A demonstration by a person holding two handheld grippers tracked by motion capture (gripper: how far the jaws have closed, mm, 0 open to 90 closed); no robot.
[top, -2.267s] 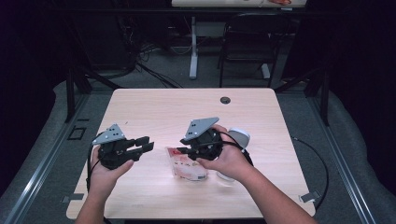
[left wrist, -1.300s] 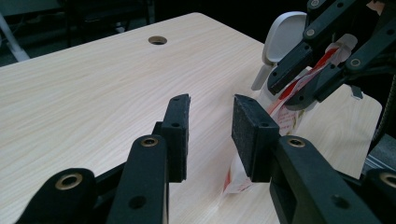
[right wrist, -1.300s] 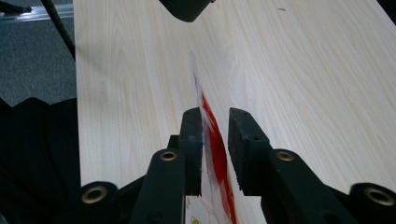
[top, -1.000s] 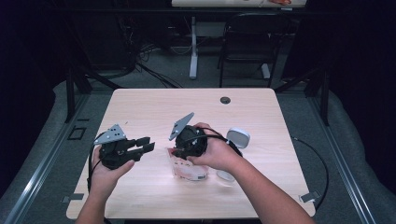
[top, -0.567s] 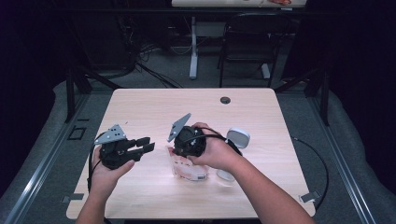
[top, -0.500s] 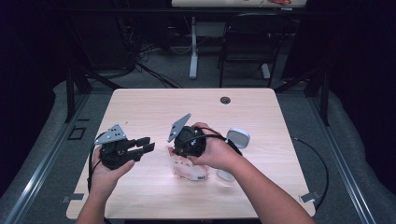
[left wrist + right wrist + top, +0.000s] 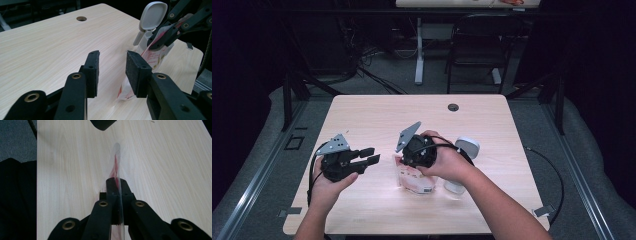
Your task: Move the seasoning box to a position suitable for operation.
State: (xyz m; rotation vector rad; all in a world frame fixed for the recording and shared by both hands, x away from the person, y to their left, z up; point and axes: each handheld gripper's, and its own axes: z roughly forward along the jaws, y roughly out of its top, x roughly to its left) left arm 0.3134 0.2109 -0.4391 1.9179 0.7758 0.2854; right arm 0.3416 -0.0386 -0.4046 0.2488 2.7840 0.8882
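A clear plastic packet with red print stands on the wooden table near its middle. My right gripper points down at it and is shut on its top edge; the thin film runs out edge-on from between the closed pads. My left gripper hovers to the packet's left, aimed at it. Its jaws have just been opening and hold nothing. In the left gripper view the packet hangs from the right gripper.
A white container with a raised flip lid stands just right of the packet, behind my right hand, also seen as the lid. A round cable hole sits near the table's far edge. A chair stands beyond the table.
My right gripper has tilted and shifted left over the packet and closed on its top edge. The left hand has stayed where it was.
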